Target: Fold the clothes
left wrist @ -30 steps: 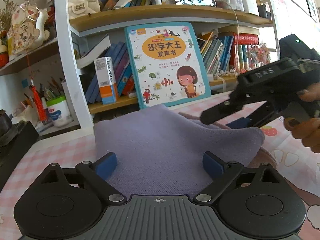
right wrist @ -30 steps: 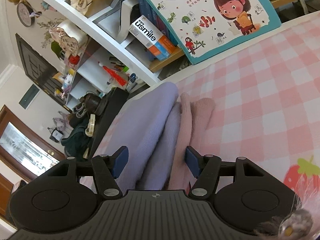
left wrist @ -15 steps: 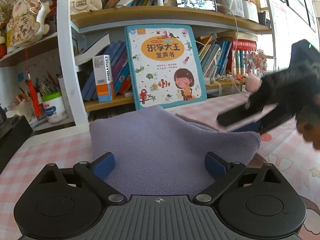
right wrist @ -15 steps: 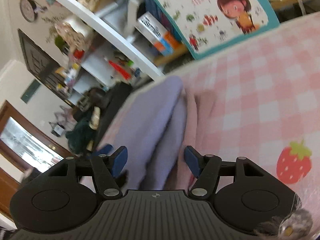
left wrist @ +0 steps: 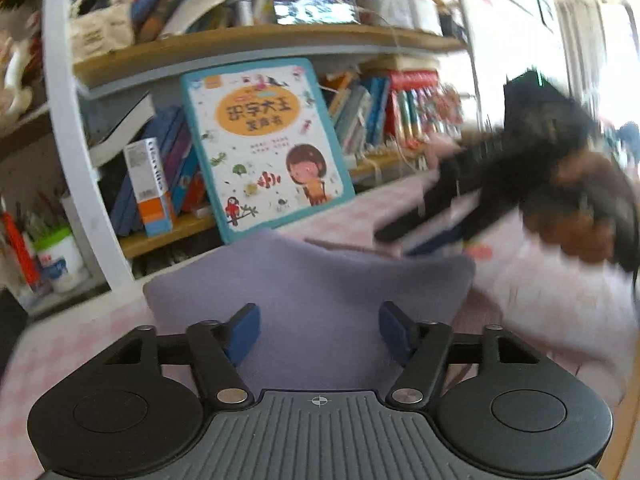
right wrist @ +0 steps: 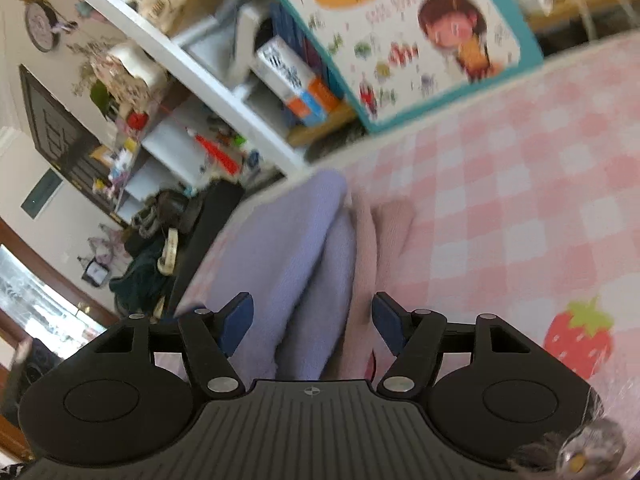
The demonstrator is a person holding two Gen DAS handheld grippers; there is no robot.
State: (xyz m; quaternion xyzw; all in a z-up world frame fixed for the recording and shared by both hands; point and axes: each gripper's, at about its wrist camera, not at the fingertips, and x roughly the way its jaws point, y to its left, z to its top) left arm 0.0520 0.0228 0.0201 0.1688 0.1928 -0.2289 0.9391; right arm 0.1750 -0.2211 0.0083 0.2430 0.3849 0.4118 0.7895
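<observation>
A folded purple garment (left wrist: pixel 312 280) lies on the pink checked tablecloth (right wrist: pixel 500 184), its near edge between my left gripper's (left wrist: pixel 318 332) blue pads. Those jaws are closing, and the pads still stand apart from the fabric. A pink garment (right wrist: pixel 380 248) lies against the purple one (right wrist: pixel 280 240). Both run between the pads of my right gripper (right wrist: pixel 312 322), which flank the stack without a clear squeeze. In the left wrist view the right gripper (left wrist: pixel 424 228) is a dark blur at the cloth's far right corner, held by a hand (left wrist: pixel 580 216).
A bookshelf (left wrist: pixel 248 40) stands behind the table, with a picture book (left wrist: pixel 264 144) leaning on it close to the cloth. A pen cup (left wrist: pixel 60 256) stands at the far left. A strawberry print (right wrist: pixel 576 340) marks the tablecloth to the right.
The left gripper's pads have drawn closer together over the purple cloth, and its view has rolled. The right gripper has shifted slightly and shows blurred. The clothes lie as before.
</observation>
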